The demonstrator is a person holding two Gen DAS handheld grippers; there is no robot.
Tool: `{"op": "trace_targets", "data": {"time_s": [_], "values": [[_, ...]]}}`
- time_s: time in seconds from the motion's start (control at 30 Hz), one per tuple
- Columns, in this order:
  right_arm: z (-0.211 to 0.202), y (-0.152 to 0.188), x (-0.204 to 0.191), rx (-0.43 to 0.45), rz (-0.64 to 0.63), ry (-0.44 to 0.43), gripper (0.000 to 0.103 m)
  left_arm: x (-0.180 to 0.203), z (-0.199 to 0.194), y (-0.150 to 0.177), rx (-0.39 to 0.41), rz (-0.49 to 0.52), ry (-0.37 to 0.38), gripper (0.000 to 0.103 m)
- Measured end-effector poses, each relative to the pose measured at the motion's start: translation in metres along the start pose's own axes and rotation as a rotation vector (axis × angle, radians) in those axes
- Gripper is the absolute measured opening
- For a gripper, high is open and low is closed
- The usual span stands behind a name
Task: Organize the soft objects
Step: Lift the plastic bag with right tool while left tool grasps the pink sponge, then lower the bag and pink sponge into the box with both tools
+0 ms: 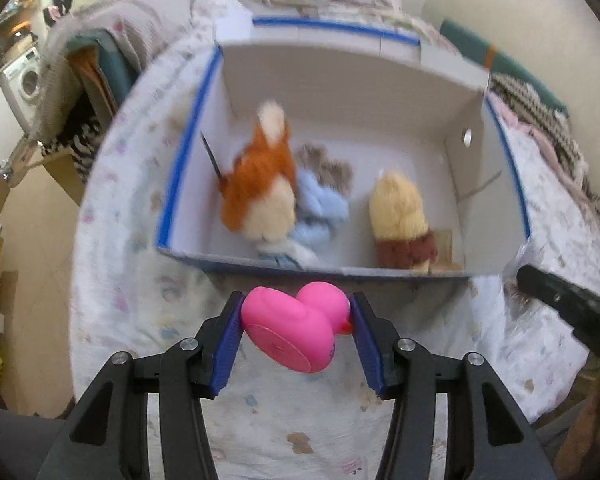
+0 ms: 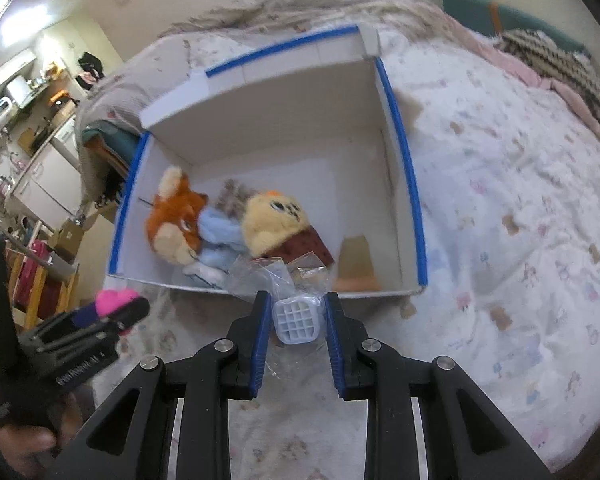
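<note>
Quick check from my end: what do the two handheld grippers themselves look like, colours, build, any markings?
Both match: the left gripper and right gripper have matte black linkage arms with triangular cutouts, round silver pivot pins, and ribbed blue pads on the fingers. In the right wrist view, the left gripper's black body carries white lettering, too blurred to read. No cables show.

Pink duck [image 1: 296,330], orange fox plush [image 1: 260,176], blue-edged white box [image 1: 188,148].

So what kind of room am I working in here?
Probably a small home, worked on a bed: a printed bedsheet under the cardboard box, piled blankets behind, and a washing machine off to the left.
</note>
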State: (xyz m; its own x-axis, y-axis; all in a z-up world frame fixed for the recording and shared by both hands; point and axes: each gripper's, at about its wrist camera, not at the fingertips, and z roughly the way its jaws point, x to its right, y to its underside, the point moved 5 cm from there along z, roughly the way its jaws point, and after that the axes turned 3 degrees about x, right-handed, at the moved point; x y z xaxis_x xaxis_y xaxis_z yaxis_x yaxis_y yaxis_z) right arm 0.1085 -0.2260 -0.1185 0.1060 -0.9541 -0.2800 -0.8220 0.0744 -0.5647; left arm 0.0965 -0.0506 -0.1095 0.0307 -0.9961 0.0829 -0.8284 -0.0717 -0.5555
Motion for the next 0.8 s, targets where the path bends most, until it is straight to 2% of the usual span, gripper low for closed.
{"op": "trace_targets", "data": {"time_s": [0.17,0.27,0.5,0.6,0.8], "values": [[-0.012,-0.020,-0.008,0.078,0.014,-0.021,0.028,-0.012,-0.028,-0.035,0.121,0.008,-0.016,0.049],[-0.018,-0.038,-0.011,0.107,0.056,-0.070,0.028,-0.016,-0.034,-0.054,0.167,0.012,-0.019,0.049],[-0.009,-0.082,-0.022,0.142,0.013,-0.064,0.028,-0.012,-0.023,-0.101,0.214,0.014,-0.010,0.049],[0.006,-0.095,-0.020,0.139,0.000,-0.048,0.028,-0.010,-0.008,-0.115,0.206,0.014,0.002,0.049],[0.047,-0.093,-0.003,0.079,0.047,-0.049,0.028,-0.005,0.034,-0.121,0.178,0.051,-0.009,0.049]]}}
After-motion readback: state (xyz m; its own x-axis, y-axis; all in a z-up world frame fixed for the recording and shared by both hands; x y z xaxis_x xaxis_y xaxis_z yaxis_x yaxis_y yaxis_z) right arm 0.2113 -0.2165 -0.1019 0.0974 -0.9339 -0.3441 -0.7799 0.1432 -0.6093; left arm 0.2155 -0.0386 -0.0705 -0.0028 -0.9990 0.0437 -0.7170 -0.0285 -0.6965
